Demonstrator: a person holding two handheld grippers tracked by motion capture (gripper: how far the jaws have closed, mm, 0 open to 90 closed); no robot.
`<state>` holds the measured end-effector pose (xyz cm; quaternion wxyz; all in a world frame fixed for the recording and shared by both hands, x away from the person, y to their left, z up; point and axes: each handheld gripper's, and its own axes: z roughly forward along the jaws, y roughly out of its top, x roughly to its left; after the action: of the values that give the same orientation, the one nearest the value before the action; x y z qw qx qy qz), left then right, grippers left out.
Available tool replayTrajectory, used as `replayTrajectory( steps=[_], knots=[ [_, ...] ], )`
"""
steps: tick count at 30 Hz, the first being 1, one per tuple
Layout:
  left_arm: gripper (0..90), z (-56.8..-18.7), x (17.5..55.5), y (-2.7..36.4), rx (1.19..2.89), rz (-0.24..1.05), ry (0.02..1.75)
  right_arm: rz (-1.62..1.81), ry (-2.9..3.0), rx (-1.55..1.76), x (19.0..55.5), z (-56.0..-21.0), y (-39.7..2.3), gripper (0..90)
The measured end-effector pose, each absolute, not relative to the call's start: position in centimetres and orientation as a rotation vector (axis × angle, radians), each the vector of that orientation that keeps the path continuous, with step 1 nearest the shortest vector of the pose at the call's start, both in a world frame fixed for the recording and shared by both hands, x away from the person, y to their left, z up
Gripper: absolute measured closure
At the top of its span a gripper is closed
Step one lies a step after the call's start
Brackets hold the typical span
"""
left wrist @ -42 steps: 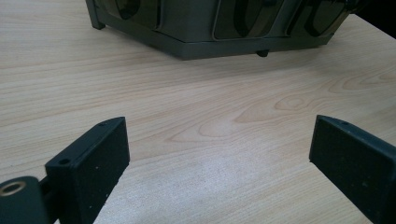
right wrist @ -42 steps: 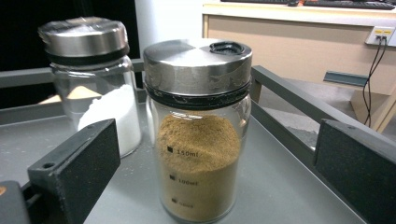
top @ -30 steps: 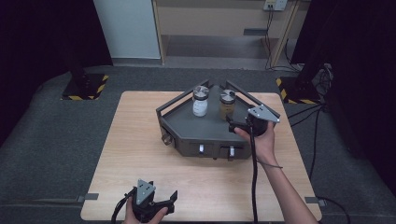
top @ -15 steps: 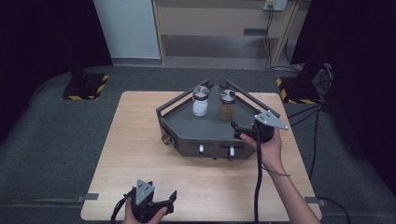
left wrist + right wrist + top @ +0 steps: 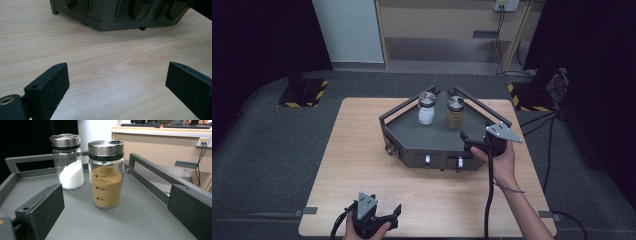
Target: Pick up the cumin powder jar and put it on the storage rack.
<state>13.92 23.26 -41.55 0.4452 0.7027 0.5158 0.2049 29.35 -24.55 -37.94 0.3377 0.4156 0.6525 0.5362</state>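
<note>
Since a second ago the right tool (image 5: pixel 472 136) has drawn back slightly toward the near right corner of the dark grey angular metal rack (image 5: pixel 402 131); its jaws stand spread and empty, lined up on the glass jar of brown powder with a steel lid (image 5: pixel 106 173), which stands upright on the rack's top beside the glass jar of white powder (image 5: pixel 69 162), near but apart. That framing suggests a reach for the brown jar. Parked low at the desk's (image 5: pixel 362 150) near edge, the left tool (image 5: pixel 117 82) is released, empty, out of the way.
</note>
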Motion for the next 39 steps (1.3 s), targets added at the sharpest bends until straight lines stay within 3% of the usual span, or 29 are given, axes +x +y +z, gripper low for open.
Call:
replayTrajectory(
  steps=[39],
  knots=[
    [4.1,-41.5,13.6,23.1,1.741,0.528,1.284,1.460,1.648,1.101,22.8,-40.0,-27.7,1.1]
  ],
)
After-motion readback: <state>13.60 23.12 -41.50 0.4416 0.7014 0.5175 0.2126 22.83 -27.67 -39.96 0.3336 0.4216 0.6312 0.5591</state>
